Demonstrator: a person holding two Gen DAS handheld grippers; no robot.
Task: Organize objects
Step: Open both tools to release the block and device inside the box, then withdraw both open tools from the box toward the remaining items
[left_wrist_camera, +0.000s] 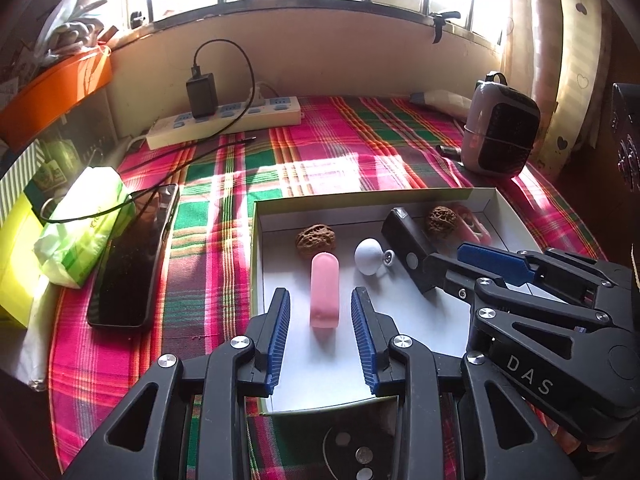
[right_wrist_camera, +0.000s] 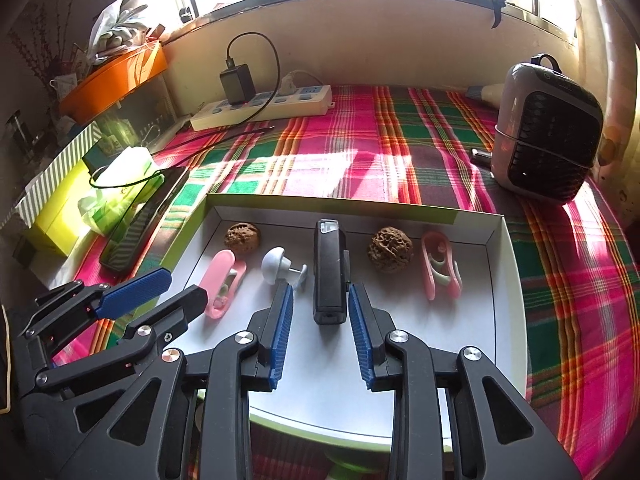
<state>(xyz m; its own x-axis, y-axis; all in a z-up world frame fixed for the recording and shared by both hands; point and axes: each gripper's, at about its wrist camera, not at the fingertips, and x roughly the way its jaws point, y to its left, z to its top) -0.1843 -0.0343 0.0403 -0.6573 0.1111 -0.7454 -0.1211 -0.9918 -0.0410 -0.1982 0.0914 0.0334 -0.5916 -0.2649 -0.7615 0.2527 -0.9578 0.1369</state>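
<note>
Left gripper point(left_wrist_camera: 321, 334): fingers apart, empty, pink clip point(left_wrist_camera: 325, 289) between.
Right gripper point(right_wrist_camera: 320, 330): fingers apart, empty, black device point(right_wrist_camera: 329, 276) between.
Walnuts: two point(right_wrist_camera: 242, 238) point(right_wrist_camera: 390, 254).
Pink clips: two.
Bench: plaid cloth point(right_wrist_camera: 360, 152).

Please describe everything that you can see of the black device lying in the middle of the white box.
The black device is a long, narrow block that looks like matte plastic, with a clear lens-like window at its far end and a small port at its near end. It lies flat on the floor of the white box, lengthwise toward the window, between a white hook and a walnut. The open right claw straddles its near end without visibly touching it.
</note>
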